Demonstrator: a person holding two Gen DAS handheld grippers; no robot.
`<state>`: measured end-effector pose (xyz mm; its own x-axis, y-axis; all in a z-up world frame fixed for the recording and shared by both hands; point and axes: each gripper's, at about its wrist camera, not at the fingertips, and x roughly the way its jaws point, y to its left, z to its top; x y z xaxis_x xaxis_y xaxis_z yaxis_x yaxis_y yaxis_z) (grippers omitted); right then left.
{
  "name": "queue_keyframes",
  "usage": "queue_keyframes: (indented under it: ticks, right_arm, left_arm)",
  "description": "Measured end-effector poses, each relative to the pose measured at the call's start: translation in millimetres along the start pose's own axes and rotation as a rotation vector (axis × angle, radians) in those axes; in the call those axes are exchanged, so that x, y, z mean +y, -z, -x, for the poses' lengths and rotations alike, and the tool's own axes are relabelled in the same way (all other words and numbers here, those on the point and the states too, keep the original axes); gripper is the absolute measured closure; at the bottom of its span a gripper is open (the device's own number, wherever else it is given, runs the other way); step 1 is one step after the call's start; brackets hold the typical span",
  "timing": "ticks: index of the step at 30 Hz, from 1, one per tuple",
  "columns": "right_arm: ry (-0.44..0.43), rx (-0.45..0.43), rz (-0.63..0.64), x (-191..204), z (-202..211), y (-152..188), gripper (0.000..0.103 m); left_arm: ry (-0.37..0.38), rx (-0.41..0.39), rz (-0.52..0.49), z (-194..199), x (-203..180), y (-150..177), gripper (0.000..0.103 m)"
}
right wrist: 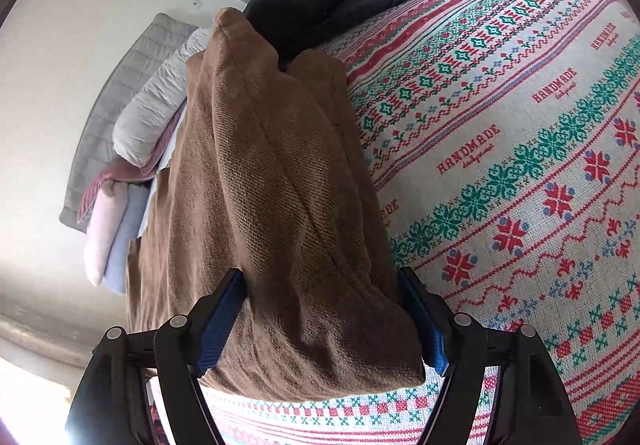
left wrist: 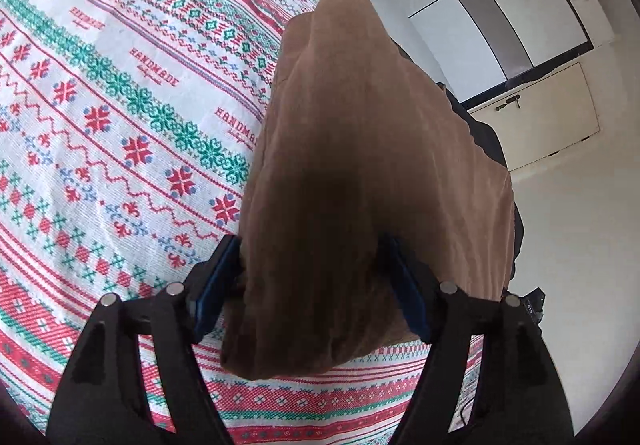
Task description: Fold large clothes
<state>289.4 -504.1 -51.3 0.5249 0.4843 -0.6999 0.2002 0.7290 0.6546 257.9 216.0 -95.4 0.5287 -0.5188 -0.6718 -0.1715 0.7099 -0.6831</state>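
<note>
Bedspread [left wrist: 100,149] had loads of open room left of the left gripper [left wrist: 310,285] and right of the right gripper [right wrist: 322,319].
Brown garment [right wrist: 272,205] ran forward from between both pairs of blue pads, bunched thick; each claw was partly closed, clamped on that cloth, with the bed's edge beyond.

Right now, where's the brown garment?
The brown garment is clamped between the fingers of both the left gripper and the right gripper, filling the centre of each wrist view above the patterned bedspread.
</note>
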Motion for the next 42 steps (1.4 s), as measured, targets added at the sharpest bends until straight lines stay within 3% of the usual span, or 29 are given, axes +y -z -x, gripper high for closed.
queue_keyframes:
  ticks: [3, 5, 11, 14, 18, 23, 24, 25, 26, 27, 28, 32, 34, 36, 38, 40, 42]
  right_arm:
    - [0.012, -0.003, -0.005, 7, -8, -5, 0.024]
    - [0.028, -0.009, -0.009, 11, -13, -9, 0.024]
    - [0.108, -0.069, -0.002, 33, -15, -34, 0.024]
    - [0.158, -0.126, 0.072, 61, -14, -51, 0.024]
    - [0.219, -0.164, 0.15, 100, -26, -74, 0.024]
    - [0.308, -0.22, 0.294, 141, -54, -101, 0.025]
    - [0.34, -0.226, 0.331, 142, -58, -105, 0.027]
    - [0.38, -0.232, 0.37, 148, -67, -108, 0.037]
    - [0.429, -0.238, 0.405, 153, -76, -110, 0.05]
    - [0.483, -0.239, 0.427, 155, -84, -112, 0.088]
    - [0.498, -0.235, 0.426, 157, -88, -113, 0.094]
    - [0.46, -0.468, 0.4, 166, -60, -115, 0.097]
    - [0.505, -0.532, 0.413, 162, -58, -120, 0.098]
    - [0.56, -0.511, 0.403, 151, -74, -130, 0.098]
    - [0.607, -0.468, 0.368, 129, -95, -137, 0.098]
    - [0.621, -0.407, 0.313, 106, -113, -142, 0.097]
    - [0.603, -0.36, 0.252, 88, -120, -148, 0.096]
  left_arm:
    - [0.041, -0.036, 0.038, -3, 5, -1, 0.029]
    - [0.018, -0.042, 0.045, -3, 3, -3, 0.029]
    - [-0.214, -0.132, -0.103, 7, -34, -37, 0.029]
    - [-0.254, -0.162, -0.184, 3, -55, -61, 0.032]
    - [-0.336, -0.154, -0.288, -24, -80, -96, 0.049]
    - [-0.41, -0.119, -0.324, -60, -91, -128, 0.05]
    - [-0.426, -0.124, -0.328, -65, -93, -131, 0.058]
    - [-0.448, -0.14, -0.331, -67, -95, -133, 0.079]
    - [-0.453, -0.164, -0.336, -68, -98, -135, 0.089]
    - [-0.428, -0.19, -0.327, -65, -101, -134, 0.093]
    - [-0.41, -0.238, -0.327, -58, -106, -131, 0.093]
    - [-0.342, -0.469, -0.365, -24, -128, -124, 0.093]
    - [-0.388, -0.535, -0.385, -28, -126, -126, 0.093]
    - [-0.49, -0.509, -0.381, -54, -109, -135, 0.094]
    - [-0.58, -0.433, -0.305, -84, -79, -148, 0.095]
    - [-0.609, -0.319, -0.152, -103, -43, -164, 0.1]
    - [-0.589, -0.308, -0.085, -103, -29, -173, 0.101]
